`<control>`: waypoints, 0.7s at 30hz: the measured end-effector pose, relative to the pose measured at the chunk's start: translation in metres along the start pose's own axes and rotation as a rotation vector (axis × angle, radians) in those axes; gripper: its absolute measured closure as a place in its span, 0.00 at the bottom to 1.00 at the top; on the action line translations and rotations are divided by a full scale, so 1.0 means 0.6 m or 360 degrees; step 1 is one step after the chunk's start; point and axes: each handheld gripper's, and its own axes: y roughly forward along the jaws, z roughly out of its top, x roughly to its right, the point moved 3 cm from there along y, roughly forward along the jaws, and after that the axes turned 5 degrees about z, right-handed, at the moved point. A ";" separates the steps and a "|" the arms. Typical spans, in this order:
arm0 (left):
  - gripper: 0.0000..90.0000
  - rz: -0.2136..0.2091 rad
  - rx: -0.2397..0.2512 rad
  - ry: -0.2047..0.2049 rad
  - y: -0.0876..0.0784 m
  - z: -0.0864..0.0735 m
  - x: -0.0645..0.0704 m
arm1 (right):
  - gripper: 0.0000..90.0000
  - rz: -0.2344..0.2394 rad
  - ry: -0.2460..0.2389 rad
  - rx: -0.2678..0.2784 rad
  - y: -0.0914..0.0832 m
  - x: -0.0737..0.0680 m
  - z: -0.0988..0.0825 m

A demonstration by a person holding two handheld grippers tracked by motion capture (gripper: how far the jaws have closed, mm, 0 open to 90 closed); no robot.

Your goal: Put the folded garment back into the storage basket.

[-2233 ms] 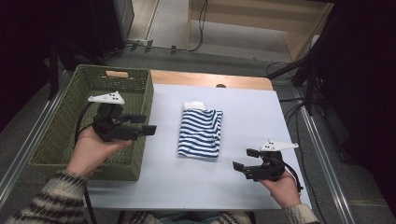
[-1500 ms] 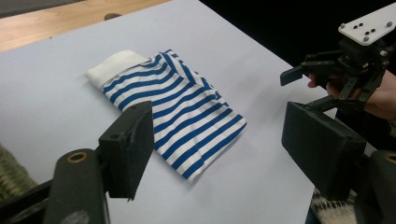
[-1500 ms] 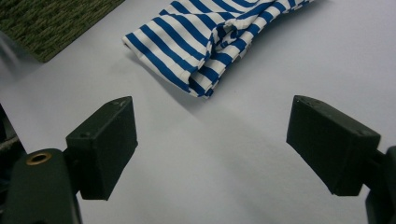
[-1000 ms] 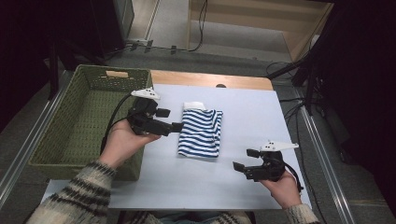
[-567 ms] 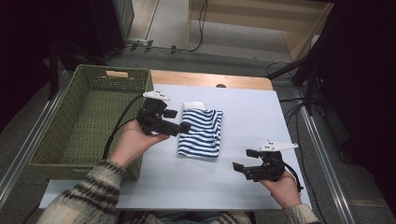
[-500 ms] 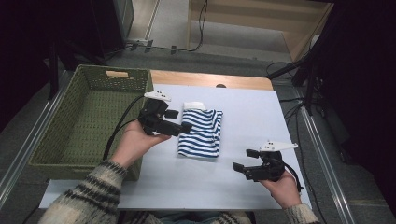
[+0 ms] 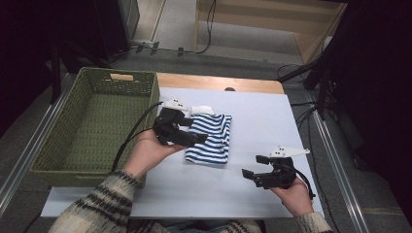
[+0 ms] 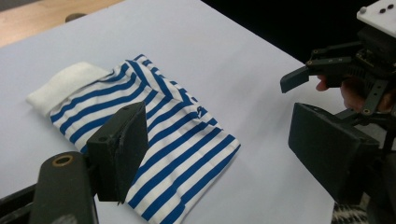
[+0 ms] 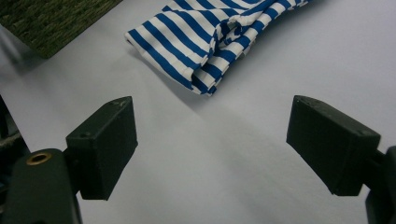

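Observation:
A folded blue-and-white striped cloth [image 7: 211, 140] with a white band at its far end lies in the middle of the pale table [image 7: 262, 116]. My left gripper [image 7: 192, 132] hovers open over the cloth's left edge. In the left gripper view the cloth [image 8: 159, 135] lies below and between the wide-apart jaws of the left gripper [image 8: 224, 154]. My right gripper [image 7: 252, 167] is held open near the table's front right, apart from the cloth and pointing left. The right gripper view shows the cloth's near end [image 9: 215, 37] beyond the open jaws of the right gripper [image 9: 210, 149].
A green woven basket [image 7: 92, 87] with nothing in it stands along the table's left side, its corner [image 9: 46, 18] in the right gripper view. A wooden strip [image 7: 218, 82] borders the far edge. The other hand's gripper [image 8: 345, 70] is at the left gripper view's right.
My left gripper has moved right, from above the basket to the cloth's left edge. The right gripper and the cloth have stayed put.

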 end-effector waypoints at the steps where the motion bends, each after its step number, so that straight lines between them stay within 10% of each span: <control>1: 0.23 -0.0004 -0.0010 0.0011 0.002 0.002 0.004 | 0.16 0.0000 -0.0002 0.0001 0.000 0.000 0.000; 16: 0.23 -0.0078 -0.0004 0.0035 0.039 0.025 0.046 | 0.16 0.0011 0.0004 -0.0006 0.000 0.000 -0.001; 21: 0.24 -0.0149 0.0050 -0.0057 0.052 0.036 0.050 | 0.16 0.0010 0.0000 -0.0012 0.001 0.001 -0.001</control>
